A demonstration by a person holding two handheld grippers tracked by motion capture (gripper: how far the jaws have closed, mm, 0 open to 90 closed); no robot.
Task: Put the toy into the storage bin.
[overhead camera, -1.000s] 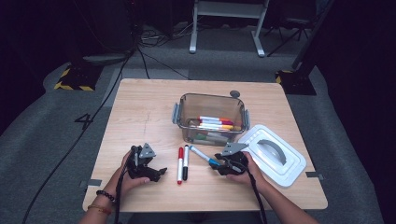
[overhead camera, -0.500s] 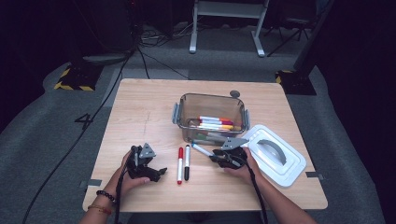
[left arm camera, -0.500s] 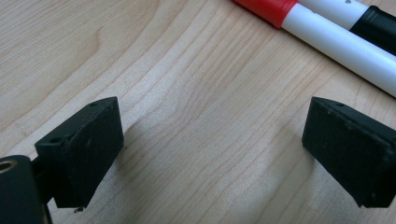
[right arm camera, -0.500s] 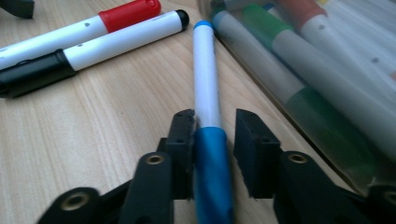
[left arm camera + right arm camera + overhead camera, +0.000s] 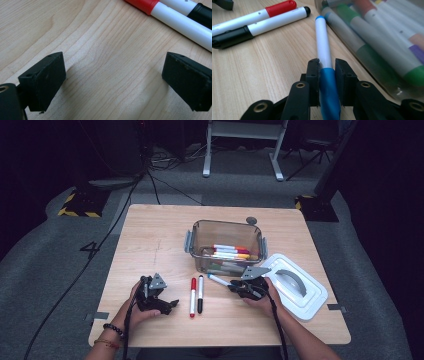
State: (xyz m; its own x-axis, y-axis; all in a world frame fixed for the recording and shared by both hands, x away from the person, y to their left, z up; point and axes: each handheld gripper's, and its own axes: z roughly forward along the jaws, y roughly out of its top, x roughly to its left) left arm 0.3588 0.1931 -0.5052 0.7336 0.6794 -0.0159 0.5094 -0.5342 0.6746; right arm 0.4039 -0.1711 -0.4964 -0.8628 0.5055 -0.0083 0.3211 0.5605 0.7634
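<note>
— Where's the blue marker (image 5: 323, 62) right now?

— On the desk (image 5: 155, 235), just in front of the clear box (image 5: 226, 247) of markers. The right claw (image 5: 235, 287) has just been closing and now pinches it by the blue cap.

— Which way does it run?

— In the high view its long axis slants across the desk: the white barrel points away from the claw, toward the red marker (image 5: 193, 297) and black marker (image 5: 200, 293), tip end up and to the left. It lies nearly flat.

— And the left claw (image 5: 112, 82)?

— Wide apart over bare wood, gripping nothing, just beside those two markers, which lie side by side.

— The lid (image 5: 292, 285)?

— Right of the box, flat on the desk.
</note>
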